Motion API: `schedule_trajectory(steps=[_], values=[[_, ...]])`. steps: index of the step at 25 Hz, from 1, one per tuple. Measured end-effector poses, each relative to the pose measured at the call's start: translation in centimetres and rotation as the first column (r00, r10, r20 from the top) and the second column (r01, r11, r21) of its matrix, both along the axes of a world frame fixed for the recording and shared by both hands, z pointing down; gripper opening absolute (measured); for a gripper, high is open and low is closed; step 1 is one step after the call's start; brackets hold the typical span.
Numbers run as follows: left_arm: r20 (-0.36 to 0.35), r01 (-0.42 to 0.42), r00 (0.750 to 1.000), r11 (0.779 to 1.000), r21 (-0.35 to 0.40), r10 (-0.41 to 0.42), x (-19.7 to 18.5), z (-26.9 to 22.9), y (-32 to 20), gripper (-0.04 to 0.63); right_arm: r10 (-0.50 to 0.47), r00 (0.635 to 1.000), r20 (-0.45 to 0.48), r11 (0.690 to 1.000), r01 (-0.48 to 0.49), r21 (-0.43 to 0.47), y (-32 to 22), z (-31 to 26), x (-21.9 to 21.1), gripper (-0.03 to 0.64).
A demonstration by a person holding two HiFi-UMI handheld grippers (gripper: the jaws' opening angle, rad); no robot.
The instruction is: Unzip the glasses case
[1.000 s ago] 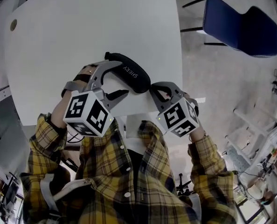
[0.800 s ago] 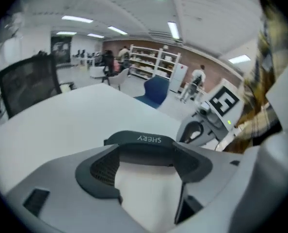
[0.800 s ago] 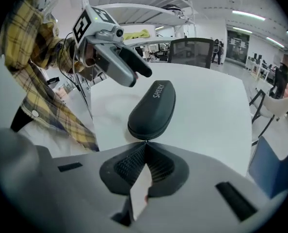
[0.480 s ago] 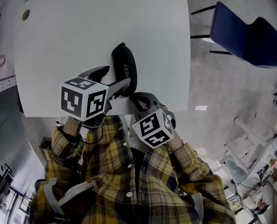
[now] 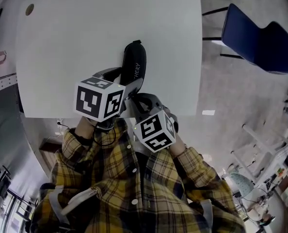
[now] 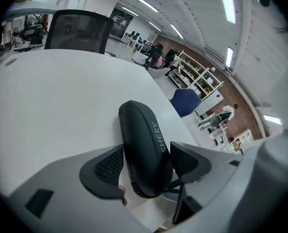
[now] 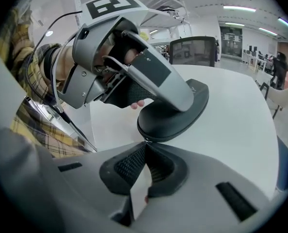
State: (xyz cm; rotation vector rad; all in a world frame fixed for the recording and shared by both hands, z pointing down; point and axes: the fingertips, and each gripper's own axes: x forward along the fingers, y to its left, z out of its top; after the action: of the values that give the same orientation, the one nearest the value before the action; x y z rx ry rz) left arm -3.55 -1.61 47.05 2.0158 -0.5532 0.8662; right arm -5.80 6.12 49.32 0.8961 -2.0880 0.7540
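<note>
A black zipped glasses case (image 5: 134, 64) (image 6: 143, 144) lies on the white table (image 5: 76, 38), near its front edge, pointing away from me. My left gripper (image 5: 123, 83) (image 6: 146, 163) straddles the case's near end. Its jaws are closing, and its pads (image 6: 107, 166) stand close on either side without clearly pressing. My right gripper (image 5: 140, 101) (image 7: 145, 142) sits just behind that end. Its fingertips are pinched together at the small zipper pull (image 7: 144, 140) on the case (image 7: 170, 120). The left gripper's grey finger (image 7: 158, 76) lies along the case there.
A blue chair (image 5: 255, 35) stands on the floor to the table's right. A black mesh chair (image 6: 78, 29) is at the table's far side. There is a small round hole (image 5: 29, 9) in the table's far left corner. My plaid-sleeved arms are below the front edge.
The case has swung from lying slantwise to pointing straight away. The left gripper has rolled and come round the case's near end. The right gripper moved left, still at the case's end.
</note>
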Motion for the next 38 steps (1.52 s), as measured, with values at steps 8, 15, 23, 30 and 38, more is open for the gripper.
schedule_trajectory(steps=[8,15,23,30,38], values=[[-0.021,-0.043,0.999,0.999,-0.006,0.043,-0.1,-0.1,0.0,0.313,0.009,1.0,0.0,1.0,-0.009,0.002,-0.1,-0.3,0.5,-0.002],[-0.016,-0.073,0.997,0.997,0.006,0.073,-0.3,-0.2,-0.6,0.313,0.005,0.999,-0.035,1.0,-0.004,0.016,-1.0,-0.5,1.8,-0.002],[-0.028,-0.089,0.996,0.996,0.005,0.089,-0.2,0.0,-0.5,0.314,-0.015,0.997,-0.076,0.999,0.018,0.036,-3.1,-0.4,4.3,-0.002],[-0.025,-0.124,0.992,0.992,0.012,0.124,1.2,0.1,-0.5,0.313,-0.112,0.984,-0.135,0.992,0.119,0.047,-6.4,-0.3,7.0,-0.002],[-0.031,-0.14,0.99,0.99,0.006,0.14,-0.2,-0.1,0.0,0.313,-0.171,0.973,-0.158,0.983,0.18,0.046,-8.9,-0.5,6.6,-0.002]])
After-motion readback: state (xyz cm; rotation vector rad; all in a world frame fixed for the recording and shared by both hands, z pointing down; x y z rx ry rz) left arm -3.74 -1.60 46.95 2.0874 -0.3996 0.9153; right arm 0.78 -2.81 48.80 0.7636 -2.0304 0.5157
